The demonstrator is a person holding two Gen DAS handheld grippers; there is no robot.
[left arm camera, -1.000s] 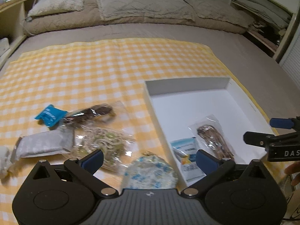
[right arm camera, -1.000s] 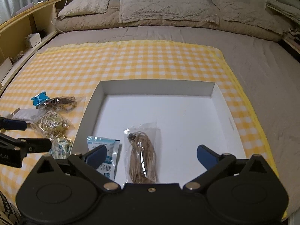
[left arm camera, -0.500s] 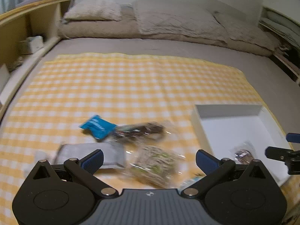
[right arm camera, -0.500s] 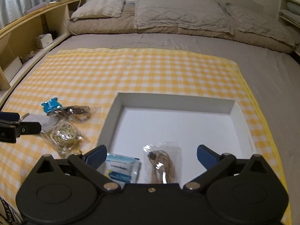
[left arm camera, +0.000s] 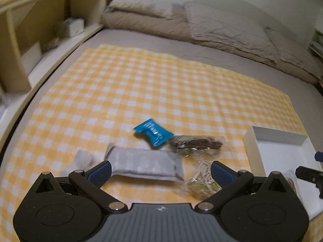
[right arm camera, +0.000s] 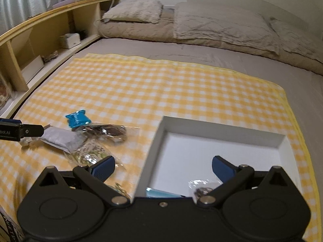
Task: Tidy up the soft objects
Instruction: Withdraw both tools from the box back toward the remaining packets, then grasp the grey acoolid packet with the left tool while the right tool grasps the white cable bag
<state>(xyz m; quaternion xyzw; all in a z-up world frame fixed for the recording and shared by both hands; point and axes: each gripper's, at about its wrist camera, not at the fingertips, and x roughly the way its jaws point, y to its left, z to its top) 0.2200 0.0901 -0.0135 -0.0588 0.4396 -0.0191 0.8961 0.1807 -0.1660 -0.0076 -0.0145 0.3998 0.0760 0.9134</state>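
Observation:
Soft packets lie in a cluster on the yellow checked cloth (left arm camera: 141, 84): a grey pouch (left arm camera: 143, 162), a blue packet (left arm camera: 153, 132), a clear bag of dark pieces (left arm camera: 196, 144) and a clear bag of pale strands (left arm camera: 201, 179). My left gripper (left arm camera: 160, 170) hovers open just before the grey pouch, holding nothing. The white box (right arm camera: 222, 151) sits to the right; a clear bag (right arm camera: 201, 187) and a light blue packet (right arm camera: 159, 192) lie at its near edge. My right gripper (right arm camera: 163, 166) is open and empty above the box's near left corner.
The cloth covers a grey bed (right arm camera: 201, 56) with beige pillows (right arm camera: 133, 11) and a folded duvet (right arm camera: 222, 26) at its head. A wooden shelf unit (right arm camera: 50, 32) runs along the left side. The left gripper's finger (right arm camera: 22, 131) shows in the right wrist view.
Both views have swung left and risen. The left gripper moved from over the box edge to face the grey pouch; the box's contents slid toward the bottom of the right view.

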